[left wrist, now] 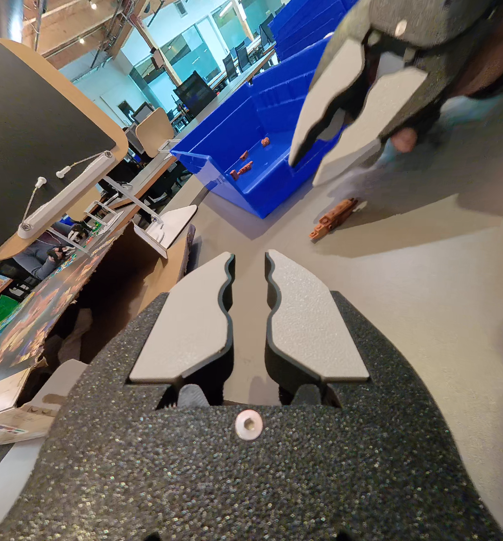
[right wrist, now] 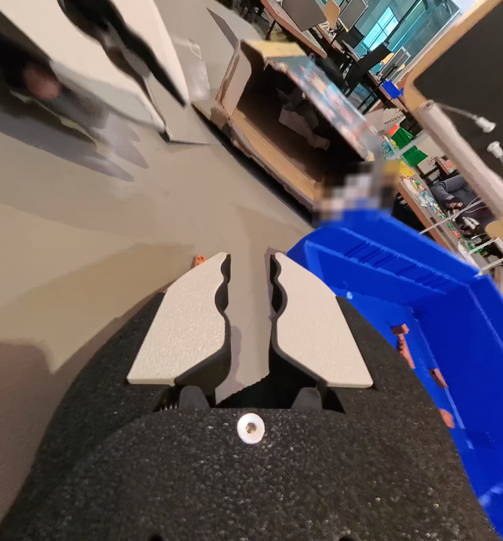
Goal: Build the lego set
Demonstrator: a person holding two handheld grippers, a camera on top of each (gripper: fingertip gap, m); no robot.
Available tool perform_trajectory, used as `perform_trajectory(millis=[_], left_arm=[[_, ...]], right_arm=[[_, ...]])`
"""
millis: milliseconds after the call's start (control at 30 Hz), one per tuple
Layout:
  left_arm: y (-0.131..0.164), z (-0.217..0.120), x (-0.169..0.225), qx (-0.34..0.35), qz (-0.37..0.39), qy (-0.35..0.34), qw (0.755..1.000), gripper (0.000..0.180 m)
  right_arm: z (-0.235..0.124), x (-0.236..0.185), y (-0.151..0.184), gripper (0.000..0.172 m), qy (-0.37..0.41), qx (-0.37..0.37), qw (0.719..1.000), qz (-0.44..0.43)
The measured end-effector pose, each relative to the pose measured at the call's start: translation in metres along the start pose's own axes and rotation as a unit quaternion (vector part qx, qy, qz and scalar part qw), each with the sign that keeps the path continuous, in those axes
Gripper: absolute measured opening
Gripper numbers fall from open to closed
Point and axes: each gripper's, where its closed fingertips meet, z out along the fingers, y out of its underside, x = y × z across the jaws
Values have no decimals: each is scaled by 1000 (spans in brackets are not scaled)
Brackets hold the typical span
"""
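Observation:
My left gripper (left wrist: 249,257) is open and empty above the grey table (left wrist: 390,292). My right gripper (right wrist: 249,259) is open and empty too; it also shows in the left wrist view (left wrist: 306,169), blurred, over the near rim of a blue bin (left wrist: 262,190). A brown brick assembly (left wrist: 333,218) lies on the table just below it. In the right wrist view only an orange-brown tip of it (right wrist: 200,259) shows beside my left fingertip. Several small brown bricks (left wrist: 246,168) lie on the bin's floor; they also show in the right wrist view (right wrist: 402,336). The left gripper (right wrist: 168,96) shows blurred at upper left in the right wrist view.
An open cardboard box with a colourful printed side (left wrist: 69,292) lies at the left; it also shows in the right wrist view (right wrist: 273,111). A black panel on a wooden stand (left wrist: 39,131) rises behind it. More blue bins (left wrist: 303,26) stand at the back. A person sits at a far desk (left wrist: 39,257). Some 10 cm of space lies between my two pairs of fingers.

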Motion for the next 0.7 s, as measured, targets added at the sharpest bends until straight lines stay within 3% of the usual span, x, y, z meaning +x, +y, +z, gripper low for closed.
perform_trajectory(millis=[100, 233, 300, 367, 467, 567, 700], left_arm=[[3, 0, -2, -6, 2, -4, 1000, 19], [-2, -4, -5, -1, 20, -15, 1000, 19], [-6, -5, -4, 2, 31, -17, 999, 19], [-9, -5, -3, 5, 42, -17, 999, 19], [-14, -7, 0, 11, 61, -18, 998, 19], [-18, -10, 0, 17, 79, -24, 996, 18], [-17, -11, -3, 18, 90, -34, 995, 17]], right_arm=[[-29, 13, -36, 23, -26, -12, 998, -55], [-69, 73, -48, 23, -48, -124, 968, -213], [-74, 111, -18, 27, -91, -225, 927, -287], [-71, 154, 32, 31, -148, -327, 868, -344], [-43, 210, 99, 36, -200, -389, 800, -410], [-14, 220, 144, 36, -286, -394, 799, -352], [-5, 233, 185, 35, -339, -459, 756, -322]])
